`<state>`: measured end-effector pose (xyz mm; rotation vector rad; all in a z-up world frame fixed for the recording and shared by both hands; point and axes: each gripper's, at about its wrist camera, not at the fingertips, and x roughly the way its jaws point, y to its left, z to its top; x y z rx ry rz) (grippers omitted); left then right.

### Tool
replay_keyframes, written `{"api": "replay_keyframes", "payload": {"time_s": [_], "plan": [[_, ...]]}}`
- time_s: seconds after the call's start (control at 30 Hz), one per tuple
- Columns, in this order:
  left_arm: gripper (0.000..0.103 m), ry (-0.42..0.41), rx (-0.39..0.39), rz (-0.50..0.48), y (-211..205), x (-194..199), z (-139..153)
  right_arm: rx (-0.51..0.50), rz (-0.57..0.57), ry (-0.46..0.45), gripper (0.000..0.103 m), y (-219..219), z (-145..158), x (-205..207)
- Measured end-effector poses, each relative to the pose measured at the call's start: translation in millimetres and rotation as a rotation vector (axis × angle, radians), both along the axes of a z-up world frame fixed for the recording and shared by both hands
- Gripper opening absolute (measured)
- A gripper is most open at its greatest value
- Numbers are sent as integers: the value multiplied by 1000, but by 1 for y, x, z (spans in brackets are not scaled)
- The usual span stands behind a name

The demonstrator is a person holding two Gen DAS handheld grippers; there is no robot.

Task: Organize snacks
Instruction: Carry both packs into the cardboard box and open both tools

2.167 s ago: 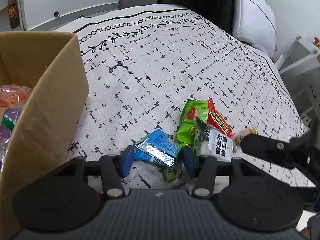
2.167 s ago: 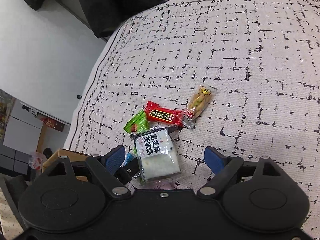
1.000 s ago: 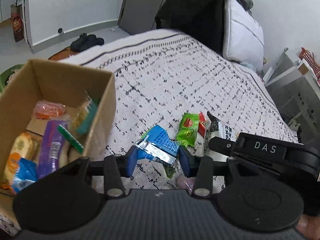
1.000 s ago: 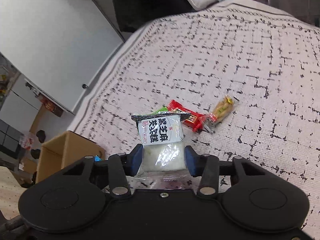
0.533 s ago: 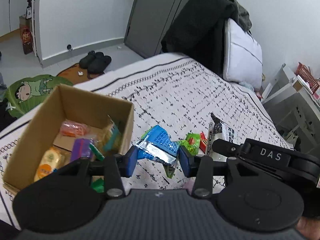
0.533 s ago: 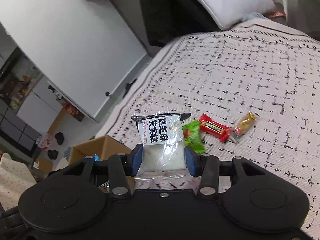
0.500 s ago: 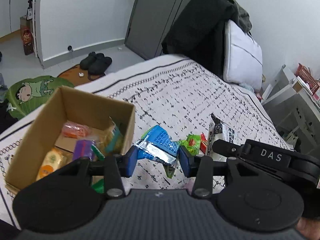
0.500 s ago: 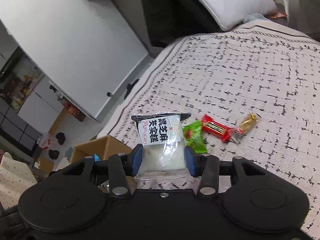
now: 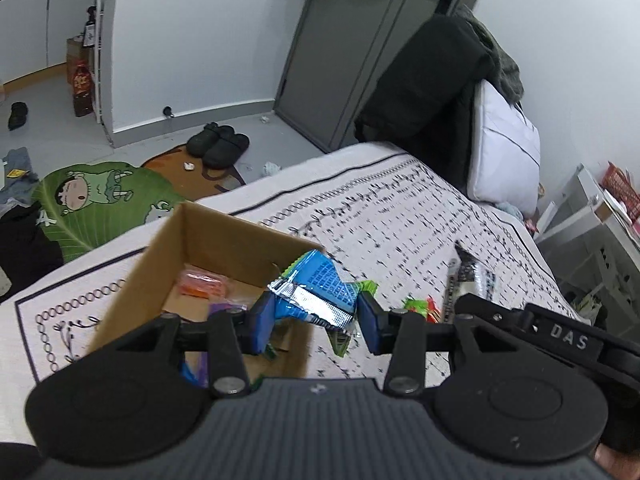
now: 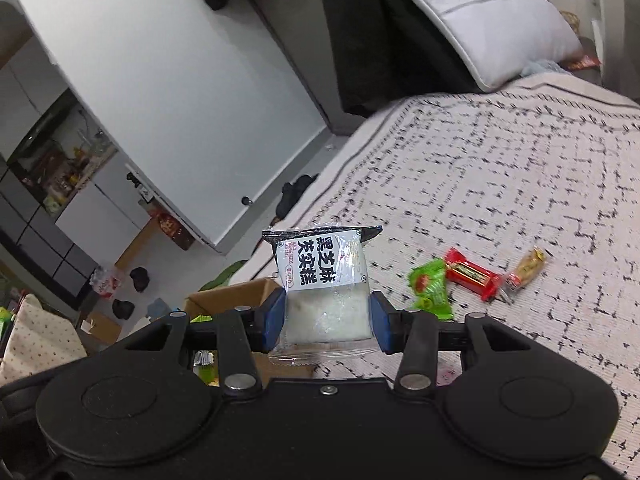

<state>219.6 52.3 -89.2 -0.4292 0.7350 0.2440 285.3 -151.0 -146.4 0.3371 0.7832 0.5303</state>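
Note:
My left gripper (image 9: 314, 316) is shut on a blue snack packet (image 9: 316, 290) with a silver seam, held in the air over the near right corner of an open cardboard box (image 9: 168, 240). An orange packet (image 9: 200, 285) and a purple one lie inside the box. My right gripper (image 10: 326, 314) is shut on a clear white cake packet (image 10: 326, 280) with black lettering, lifted above the bed; it also shows in the left wrist view as the cake packet (image 9: 470, 276). A green packet (image 10: 432, 290), a red bar (image 10: 472, 274) and a tan packet (image 10: 526, 268) lie on the bedspread (image 10: 520, 168).
The box stands on the bed's near left part, close to the edge; only its top edge (image 10: 236, 292) shows in the right wrist view. A white pillow (image 9: 504, 148) and dark clothes (image 9: 424, 88) lie at the bed's head. Black shoes (image 9: 218, 146) and a green mat (image 9: 104, 200) lie on the floor.
Both grippers have risen with their packets. The left one has moved left, so the blue packet now hangs over the box corner. More of the room and floor has come into view.

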Motion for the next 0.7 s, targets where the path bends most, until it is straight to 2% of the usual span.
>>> {"api": "replay_keyframes", "payload": {"time_s": [0.43,0.7], "plan": [[44,-14,-47,109,68,-8,4,5,61,-42,44,30,1,-10],[44,18,-90,126,91,-8,-11,-10,119,-56,44,53,0,-20]]}}
